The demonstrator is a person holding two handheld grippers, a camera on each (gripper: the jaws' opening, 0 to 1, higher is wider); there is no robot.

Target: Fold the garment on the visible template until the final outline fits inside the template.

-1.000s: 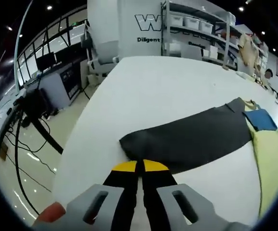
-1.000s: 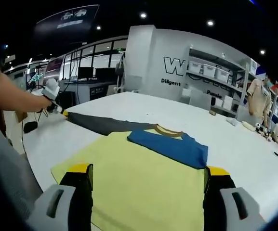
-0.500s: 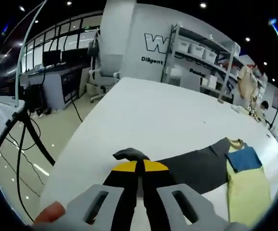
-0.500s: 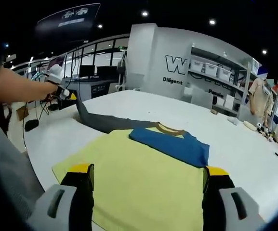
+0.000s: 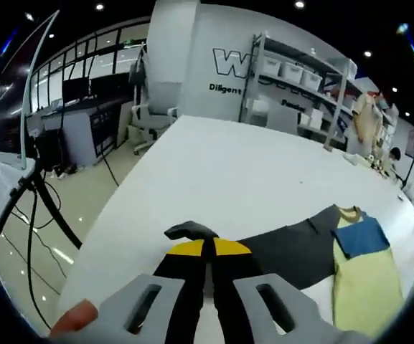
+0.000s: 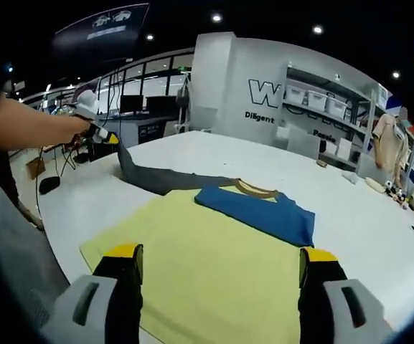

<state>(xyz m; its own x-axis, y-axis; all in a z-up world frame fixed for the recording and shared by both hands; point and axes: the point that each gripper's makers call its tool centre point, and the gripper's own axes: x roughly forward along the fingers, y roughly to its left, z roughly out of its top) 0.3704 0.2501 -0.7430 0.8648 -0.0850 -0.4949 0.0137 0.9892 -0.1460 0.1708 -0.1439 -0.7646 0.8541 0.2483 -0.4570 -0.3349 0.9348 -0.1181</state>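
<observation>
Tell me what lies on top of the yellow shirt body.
A folded blue sleeve lies across the yellow shirt body below the collar. Anything beneath that shirt on the white table is covered.

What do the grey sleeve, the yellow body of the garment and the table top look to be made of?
Grey sleeve: soft matte knit, probably; it drapes limply from the left tongs. Yellow body: similar matte cloth, lying flat. Table: smooth white hard top, likely laminate, faint sheen.
</observation>
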